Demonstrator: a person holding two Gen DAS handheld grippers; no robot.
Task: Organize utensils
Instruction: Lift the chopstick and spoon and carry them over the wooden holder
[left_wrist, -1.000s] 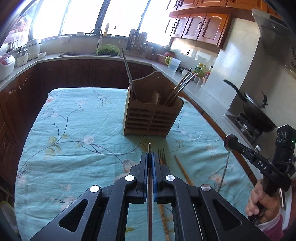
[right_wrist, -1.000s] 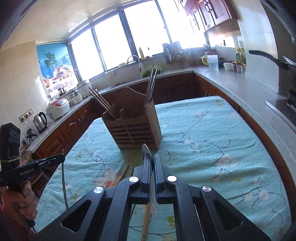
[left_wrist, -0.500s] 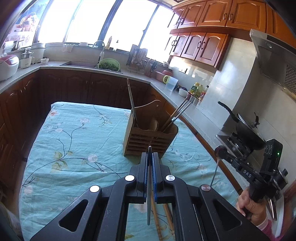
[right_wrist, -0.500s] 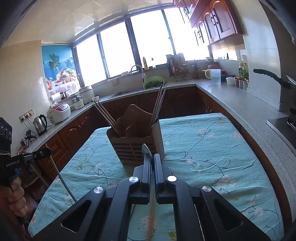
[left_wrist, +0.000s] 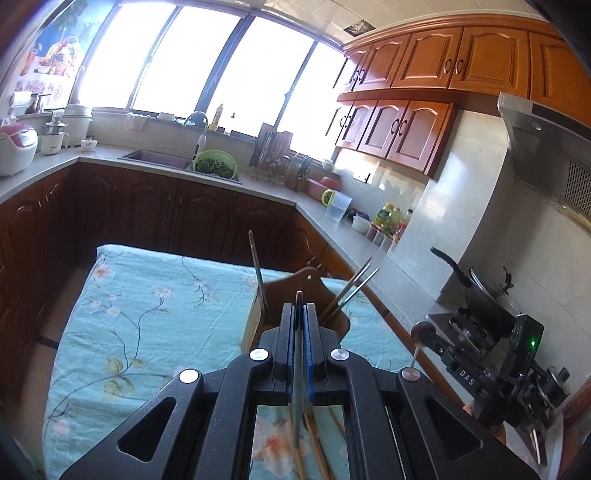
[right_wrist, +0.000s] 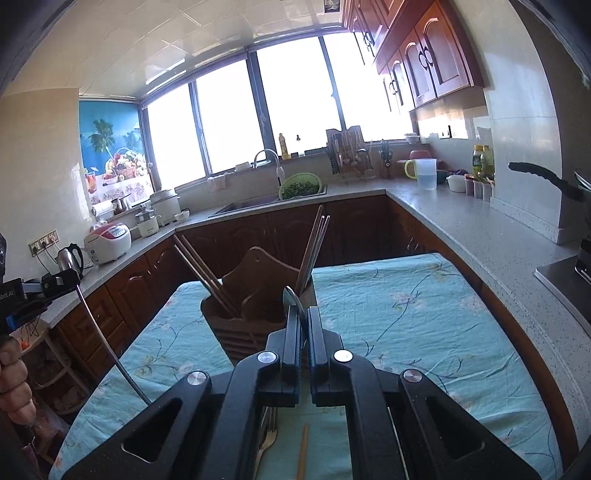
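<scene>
My left gripper (left_wrist: 299, 314) is shut on a thin metal chopstick (left_wrist: 297, 417) that hangs down below the fingers, raised above the table near the wooden utensil holder (left_wrist: 255, 325). My right gripper (right_wrist: 303, 317) is shut on a metal spoon (right_wrist: 291, 297), its bowl sticking up past the fingertips, just in front of the holder (right_wrist: 243, 328). The holder has chopsticks (right_wrist: 314, 247) standing in its compartments. A fork (right_wrist: 267, 439) and a wooden chopstick (right_wrist: 303, 454) lie on the cloth below. In the left wrist view the right gripper (left_wrist: 421, 332) holds its spoon handle down.
The table has a teal floral cloth (left_wrist: 147, 325). Wooden chopsticks (left_wrist: 317, 446) lie on it under my left gripper. A counter (right_wrist: 480, 236) runs along the right, with a stove and pan (left_wrist: 487, 299). Dark cabinets (left_wrist: 147, 214) stand behind the table.
Both grippers have lifted up from the table with their utensils and now sit higher, level with the top of the holder. The views have tilted upward.
</scene>
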